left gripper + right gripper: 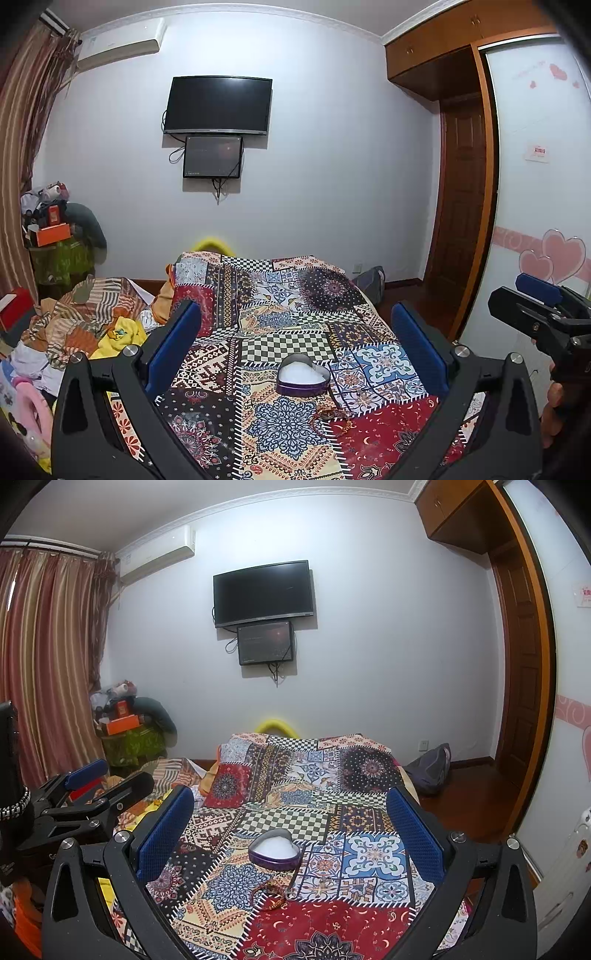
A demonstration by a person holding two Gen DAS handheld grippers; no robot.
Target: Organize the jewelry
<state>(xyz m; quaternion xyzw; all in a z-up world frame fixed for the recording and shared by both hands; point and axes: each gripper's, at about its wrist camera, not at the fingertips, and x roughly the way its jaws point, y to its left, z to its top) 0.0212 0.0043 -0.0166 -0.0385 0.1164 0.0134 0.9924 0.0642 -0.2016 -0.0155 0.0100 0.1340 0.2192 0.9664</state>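
Here both grippers, left (pixel 295 343) and right (pixel 291 827), level above quilt (pixel 332 812), wide open, empty.

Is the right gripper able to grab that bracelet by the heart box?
Probably yes. The right gripper is open, and the bracelet lies uncovered on the quilt between its fingers, just in front of the heart box.

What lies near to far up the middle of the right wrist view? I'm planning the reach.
Beaded bracelet on the patchwork bedspread → open heart-shaped tin → yellow ring past the bed's far end → small screen → wall TV.
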